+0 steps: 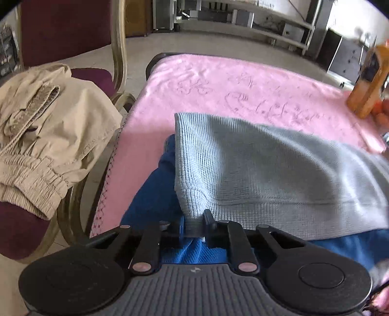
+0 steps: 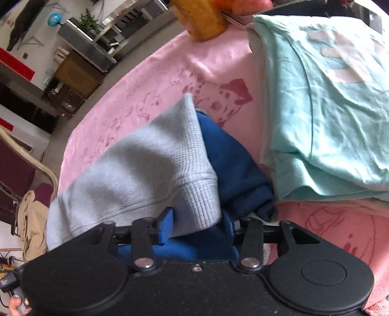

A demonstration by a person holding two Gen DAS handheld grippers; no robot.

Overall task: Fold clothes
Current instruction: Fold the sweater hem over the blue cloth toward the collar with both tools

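Note:
A garment with a grey waffle-knit part [image 1: 267,170] and a blue part [image 1: 155,194] lies on the pink cloth-covered table [image 1: 218,82]. My left gripper [image 1: 194,226] is shut on the grey garment's ribbed hem, lifting it over the blue fabric. In the right wrist view the same grey garment [image 2: 136,170] drapes over the blue part [image 2: 233,158]. My right gripper [image 2: 198,226] is shut on the grey ribbed edge, with blue fabric beneath it.
Beige trousers [image 1: 48,136] lie on a maroon chair [image 1: 92,77] left of the table. A folded mint T-shirt [image 2: 328,109] rests on the table's right side. An orange bottle [image 1: 367,80] stands at the far right; it also shows in the right wrist view [image 2: 201,19].

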